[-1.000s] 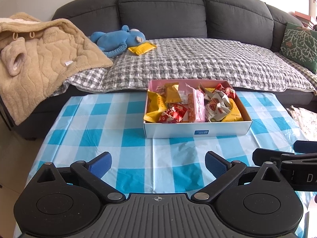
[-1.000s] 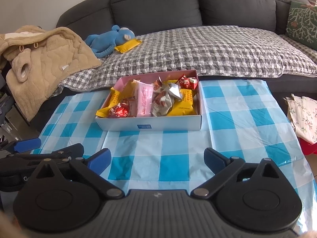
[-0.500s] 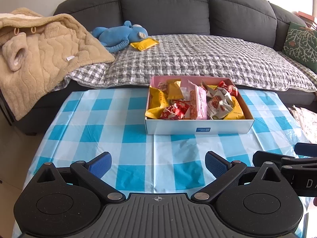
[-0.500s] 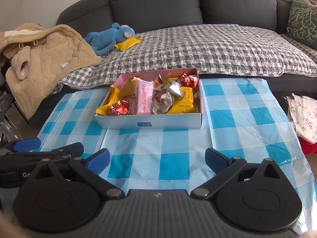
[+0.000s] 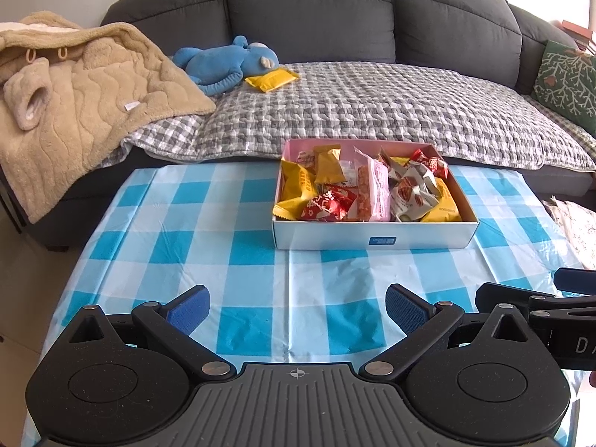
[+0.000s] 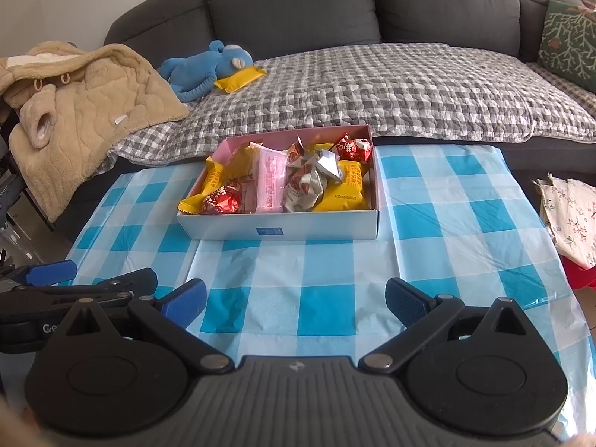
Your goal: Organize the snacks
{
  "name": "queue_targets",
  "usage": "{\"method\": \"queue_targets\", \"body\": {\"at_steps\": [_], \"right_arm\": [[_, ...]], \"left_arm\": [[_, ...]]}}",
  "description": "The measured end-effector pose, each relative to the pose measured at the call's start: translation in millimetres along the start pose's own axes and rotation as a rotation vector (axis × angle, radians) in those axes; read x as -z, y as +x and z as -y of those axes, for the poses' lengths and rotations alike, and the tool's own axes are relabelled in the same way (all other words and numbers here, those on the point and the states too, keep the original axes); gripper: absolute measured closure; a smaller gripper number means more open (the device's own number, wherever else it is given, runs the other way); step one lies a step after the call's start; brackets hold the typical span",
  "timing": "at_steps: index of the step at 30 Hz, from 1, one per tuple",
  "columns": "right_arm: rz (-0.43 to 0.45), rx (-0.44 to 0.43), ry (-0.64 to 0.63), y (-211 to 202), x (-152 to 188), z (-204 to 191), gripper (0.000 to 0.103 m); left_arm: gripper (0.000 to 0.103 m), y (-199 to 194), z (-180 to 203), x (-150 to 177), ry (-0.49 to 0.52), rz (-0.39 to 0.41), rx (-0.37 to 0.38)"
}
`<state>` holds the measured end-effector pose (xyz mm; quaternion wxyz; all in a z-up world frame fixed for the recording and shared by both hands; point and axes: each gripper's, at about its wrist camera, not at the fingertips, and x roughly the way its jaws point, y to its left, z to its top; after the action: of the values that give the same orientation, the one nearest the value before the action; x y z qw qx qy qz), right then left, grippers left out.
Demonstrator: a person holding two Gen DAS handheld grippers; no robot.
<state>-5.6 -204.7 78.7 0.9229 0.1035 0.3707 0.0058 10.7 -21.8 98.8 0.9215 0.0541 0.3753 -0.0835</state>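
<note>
Ahead of both sets of fingers, well apart from the blue pads, a shallow white box (image 5: 374, 234) with a pink inside is seen on the checked blue counter (image 5: 238, 260). Wrapped snacks (image 5: 357, 190) in yellow, red, pink and silver are piled inside it. The left gripper (image 5: 296, 305) is held low over the near counter with its fingers spread wide and nothing between them; the box lies forward and slightly right of its gap. The right gripper (image 6: 296, 300) is likewise spread wide and empty, the box (image 6: 283, 229) lying forward and slightly left of its gap. One more yellow packet (image 5: 272, 79) is noted far beyond the box, on the sofa's grey checked cover (image 5: 372, 111), touching a blue plush toy (image 5: 223, 63).
</note>
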Motion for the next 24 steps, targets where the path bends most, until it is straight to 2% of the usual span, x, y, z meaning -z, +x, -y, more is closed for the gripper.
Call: {"method": "queue_targets", "body": {"at_steps": [24], "right_arm": [[-0.005,0.002,0.002,1.6,1.3,0.1,0.0]], "left_arm": [[0.001,1.4,-0.1,0.7,-0.003,-0.009,-0.004]]}}
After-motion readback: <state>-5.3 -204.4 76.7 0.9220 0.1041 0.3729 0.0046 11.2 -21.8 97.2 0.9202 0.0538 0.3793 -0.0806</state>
